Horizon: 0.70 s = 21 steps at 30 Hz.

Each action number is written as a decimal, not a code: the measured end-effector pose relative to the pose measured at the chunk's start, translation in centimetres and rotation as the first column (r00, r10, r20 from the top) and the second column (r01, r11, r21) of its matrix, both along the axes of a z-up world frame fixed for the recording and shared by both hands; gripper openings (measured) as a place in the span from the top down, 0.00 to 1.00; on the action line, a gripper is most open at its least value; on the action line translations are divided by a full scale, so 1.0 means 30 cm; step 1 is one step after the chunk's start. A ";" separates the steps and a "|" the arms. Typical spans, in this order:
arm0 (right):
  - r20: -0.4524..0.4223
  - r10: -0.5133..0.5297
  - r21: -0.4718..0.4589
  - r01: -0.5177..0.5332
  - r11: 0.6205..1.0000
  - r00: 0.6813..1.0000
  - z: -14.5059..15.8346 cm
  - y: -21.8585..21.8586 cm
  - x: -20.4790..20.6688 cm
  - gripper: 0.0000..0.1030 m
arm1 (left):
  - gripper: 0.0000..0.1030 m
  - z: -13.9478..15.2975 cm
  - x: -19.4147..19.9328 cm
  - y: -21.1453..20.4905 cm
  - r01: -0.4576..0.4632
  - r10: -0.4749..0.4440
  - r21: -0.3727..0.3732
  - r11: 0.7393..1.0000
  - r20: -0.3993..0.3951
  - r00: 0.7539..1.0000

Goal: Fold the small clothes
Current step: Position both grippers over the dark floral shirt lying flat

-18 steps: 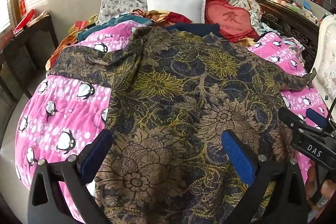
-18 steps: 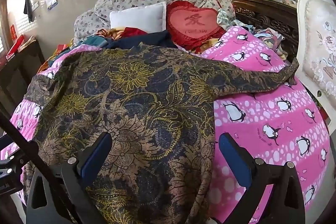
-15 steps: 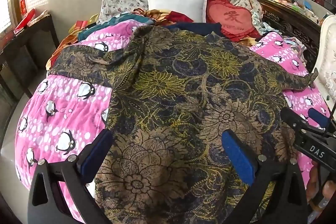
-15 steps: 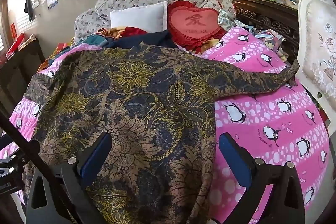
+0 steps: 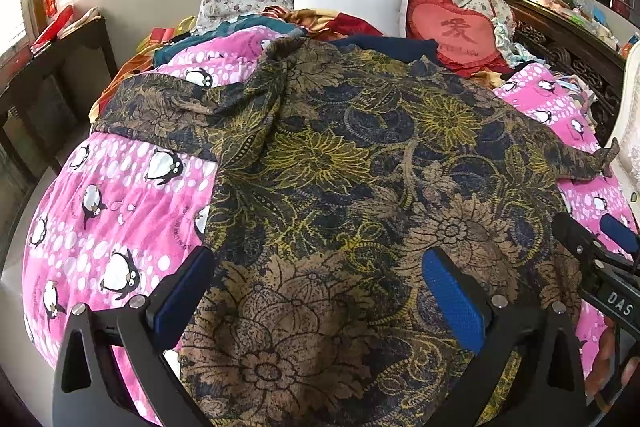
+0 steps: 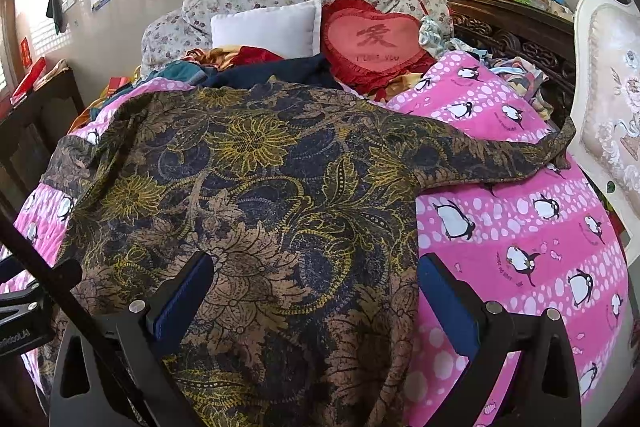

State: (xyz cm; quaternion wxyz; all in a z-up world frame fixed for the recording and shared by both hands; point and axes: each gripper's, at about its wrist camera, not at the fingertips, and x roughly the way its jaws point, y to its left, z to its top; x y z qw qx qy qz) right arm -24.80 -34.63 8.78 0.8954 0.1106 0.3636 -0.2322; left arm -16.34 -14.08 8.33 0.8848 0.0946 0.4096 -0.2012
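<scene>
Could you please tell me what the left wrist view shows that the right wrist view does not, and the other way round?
Only the left wrist view shows the full left sleeve lying across the pink blanket, and the right tool at its edge. Only the right wrist view shows the white chair beside the bed and the right sleeve along its full length. Both show the flowered shirt spread flat, the heart cushion, the white pillow, and open tools holding nothing.
</scene>
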 end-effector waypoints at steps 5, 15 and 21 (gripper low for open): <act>0.013 0.013 0.036 -0.013 0.999 1.000 -0.010 -0.017 0.011 0.00 | 0.00 -0.016 0.019 -0.008 0.001 -0.001 0.007 1.000 -0.011 1.000; 0.074 0.034 -0.040 -0.031 0.999 0.997 0.007 -0.003 0.047 0.00 | 0.00 -0.023 0.048 -0.002 -0.020 0.021 0.013 1.000 -0.005 1.000; 0.039 0.044 -0.014 -0.043 0.999 0.998 0.005 0.010 0.065 0.00 | 0.00 -0.032 0.073 0.010 -0.029 0.029 0.012 1.000 -0.020 0.999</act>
